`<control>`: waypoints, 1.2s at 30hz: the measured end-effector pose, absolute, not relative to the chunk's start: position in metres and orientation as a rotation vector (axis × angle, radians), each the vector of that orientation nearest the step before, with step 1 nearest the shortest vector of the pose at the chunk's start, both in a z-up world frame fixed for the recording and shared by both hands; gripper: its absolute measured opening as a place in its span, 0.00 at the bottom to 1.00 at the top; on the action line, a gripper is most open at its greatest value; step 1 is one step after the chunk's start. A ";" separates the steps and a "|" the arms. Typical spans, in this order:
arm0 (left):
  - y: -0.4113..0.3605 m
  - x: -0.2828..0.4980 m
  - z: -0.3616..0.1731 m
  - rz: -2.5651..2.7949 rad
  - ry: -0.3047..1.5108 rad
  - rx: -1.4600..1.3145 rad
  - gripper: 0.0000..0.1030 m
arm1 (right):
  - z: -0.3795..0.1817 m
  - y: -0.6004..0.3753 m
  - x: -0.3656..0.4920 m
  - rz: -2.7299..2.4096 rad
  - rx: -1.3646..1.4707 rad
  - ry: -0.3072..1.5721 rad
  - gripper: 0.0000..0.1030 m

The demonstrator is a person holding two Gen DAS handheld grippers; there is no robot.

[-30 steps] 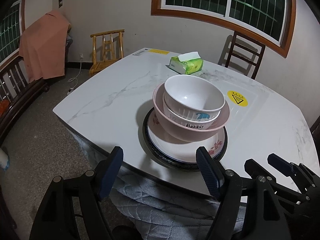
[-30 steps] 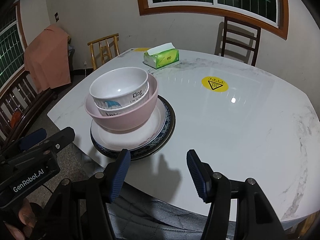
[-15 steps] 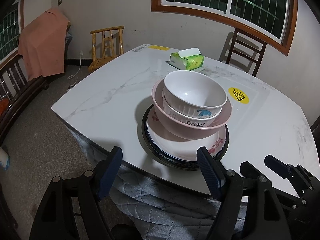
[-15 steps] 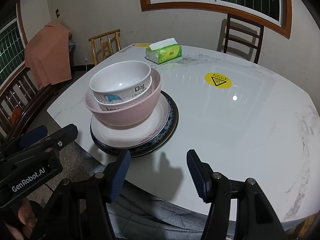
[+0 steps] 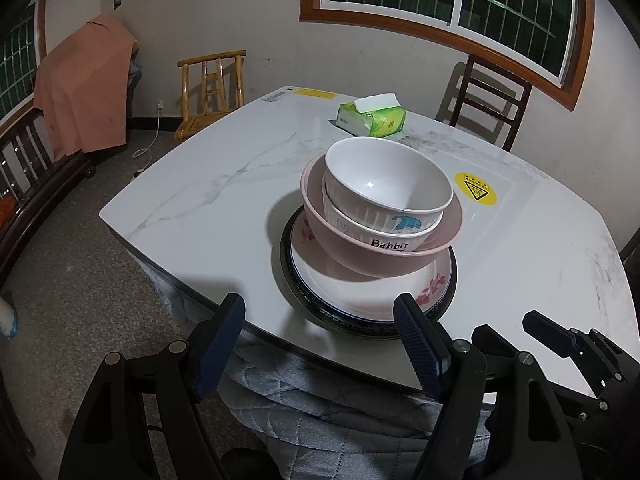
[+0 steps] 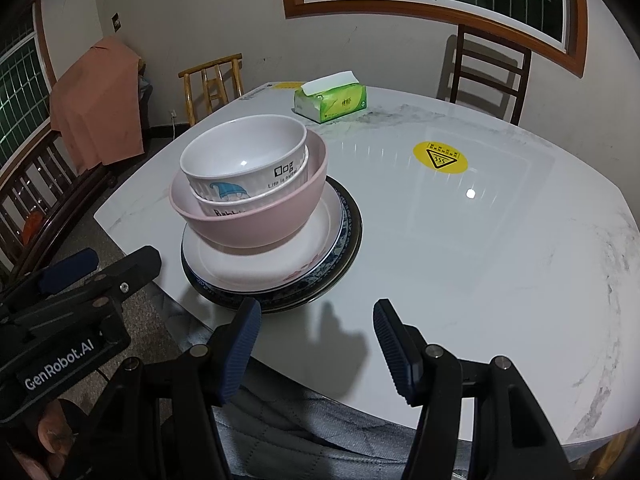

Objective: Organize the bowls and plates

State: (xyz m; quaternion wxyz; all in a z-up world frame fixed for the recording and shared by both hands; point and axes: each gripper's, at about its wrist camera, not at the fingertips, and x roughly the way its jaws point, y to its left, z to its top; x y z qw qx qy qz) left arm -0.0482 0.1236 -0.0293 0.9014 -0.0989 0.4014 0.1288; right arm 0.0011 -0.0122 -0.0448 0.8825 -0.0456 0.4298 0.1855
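Left gripper (image 5: 320, 328) hangs open and empty at the near edge of the table (image 5: 192, 200), the stack of 2 white bowls (image 5: 386, 184), 1 pink bowl (image 5: 360, 252) and plates (image 5: 360, 300) dead ahead, just beyond its fingertips. Right gripper (image 6: 316, 332), also open and empty, sees that stack (image 6: 256, 208) ahead and to its left, making the left gripper likely nearer.

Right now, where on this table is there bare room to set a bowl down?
The widest bare patch lies right of the stack, between it, the yellow sticker and the table's right edge. A second runs left of the stack toward the far corner. Crowded: the near edge under the plates, and around the tissue pack.
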 end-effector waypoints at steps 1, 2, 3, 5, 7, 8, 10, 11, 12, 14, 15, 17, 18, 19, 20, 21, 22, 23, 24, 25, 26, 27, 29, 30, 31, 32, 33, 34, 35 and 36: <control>0.124 -0.048 -0.029 0.265 0.831 -0.204 0.72 | -0.044 -0.011 0.001 0.387 -0.097 0.894 0.58; 0.124 -0.048 -0.030 0.267 0.830 -0.204 0.72 | -0.044 -0.011 0.001 0.388 -0.098 0.894 0.58; 0.124 -0.049 -0.030 0.267 0.830 -0.206 0.72 | -0.044 -0.011 0.001 0.388 -0.097 0.893 0.58; 0.125 -0.048 -0.030 0.271 0.827 -0.207 0.72 | -0.044 -0.010 0.001 0.389 -0.099 0.892 0.58; 0.125 -0.048 -0.031 0.271 0.828 -0.208 0.72 | -0.044 -0.009 0.001 0.389 -0.098 0.892 0.58; 0.125 -0.048 -0.031 0.271 0.827 -0.210 0.72 | -0.044 -0.009 0.001 0.389 -0.097 0.892 0.58; 0.125 -0.048 -0.031 0.274 0.825 -0.207 0.72 | -0.044 -0.009 0.001 0.388 -0.099 0.893 0.58; 0.125 -0.048 -0.031 0.274 0.825 -0.207 0.72 | -0.044 -0.009 0.001 0.388 -0.100 0.893 0.58; 0.125 -0.048 -0.031 0.272 0.826 -0.208 0.72 | -0.044 -0.008 0.001 0.389 -0.099 0.893 0.58; 0.125 -0.048 -0.031 0.276 0.827 -0.207 0.72 | -0.044 -0.008 0.002 0.387 -0.102 0.894 0.58; 0.125 -0.047 -0.031 0.273 0.828 -0.208 0.72 | -0.044 -0.008 0.002 0.388 -0.102 0.896 0.58; 0.126 -0.047 -0.032 0.270 0.833 -0.215 0.72 | -0.044 -0.008 0.001 0.390 -0.101 0.898 0.58; 0.126 -0.047 -0.032 0.271 0.832 -0.218 0.72 | -0.044 -0.007 0.001 0.389 -0.103 0.899 0.58; 0.126 -0.047 -0.032 0.271 0.831 -0.217 0.72 | -0.044 -0.007 0.001 0.388 -0.104 0.898 0.58; 0.126 -0.047 -0.032 0.271 0.834 -0.218 0.72 | -0.044 -0.007 0.001 0.388 -0.103 0.899 0.58; 0.126 -0.047 -0.032 0.267 0.833 -0.221 0.72 | -0.044 -0.007 0.001 0.389 -0.103 0.900 0.58; 0.127 -0.047 -0.032 0.263 0.834 -0.223 0.72 | -0.044 -0.007 0.001 0.389 -0.104 0.901 0.58; 0.127 -0.047 -0.032 0.261 0.838 -0.223 0.72 | -0.044 -0.007 0.001 0.388 -0.104 0.900 0.58; 0.126 -0.047 -0.033 0.259 0.838 -0.220 0.72 | -0.044 -0.007 0.001 0.388 -0.104 0.900 0.58; 0.126 -0.047 -0.033 0.259 0.836 -0.215 0.72 | -0.044 -0.007 0.001 0.389 -0.106 0.900 0.58; 0.126 -0.047 -0.033 0.261 0.836 -0.210 0.72 | -0.044 -0.006 0.001 0.389 -0.108 0.900 0.58; 0.125 -0.047 -0.033 0.260 0.837 -0.208 0.72 | -0.045 -0.006 0.001 0.388 -0.110 0.900 0.58; 0.125 -0.047 -0.033 0.250 0.838 -0.215 0.72 | -0.045 -0.006 0.001 0.390 -0.109 0.902 0.58; 0.126 -0.047 -0.033 0.247 0.839 -0.217 0.72 | -0.045 -0.006 0.001 0.389 -0.110 0.903 0.58; 0.126 -0.047 -0.034 0.245 0.839 -0.217 0.72 | -0.045 -0.006 0.001 0.387 -0.110 0.904 0.58; 0.126 -0.047 -0.033 0.244 0.840 -0.214 0.72 | -0.045 -0.006 0.001 0.388 -0.110 0.904 0.58; 0.126 -0.047 -0.033 0.247 0.840 -0.211 0.72 | -0.045 -0.006 0.001 0.388 -0.111 0.904 0.58; 0.125 -0.048 -0.033 0.244 0.840 -0.211 0.72 | -0.045 -0.006 0.001 0.386 -0.112 0.903 0.58; 0.125 -0.048 -0.033 0.241 0.843 -0.209 0.72 | -0.045 -0.006 0.001 0.385 -0.113 0.902 0.58; 0.125 -0.048 -0.033 0.242 0.843 -0.207 0.73 | -0.045 -0.005 0.001 0.386 -0.112 0.902 0.58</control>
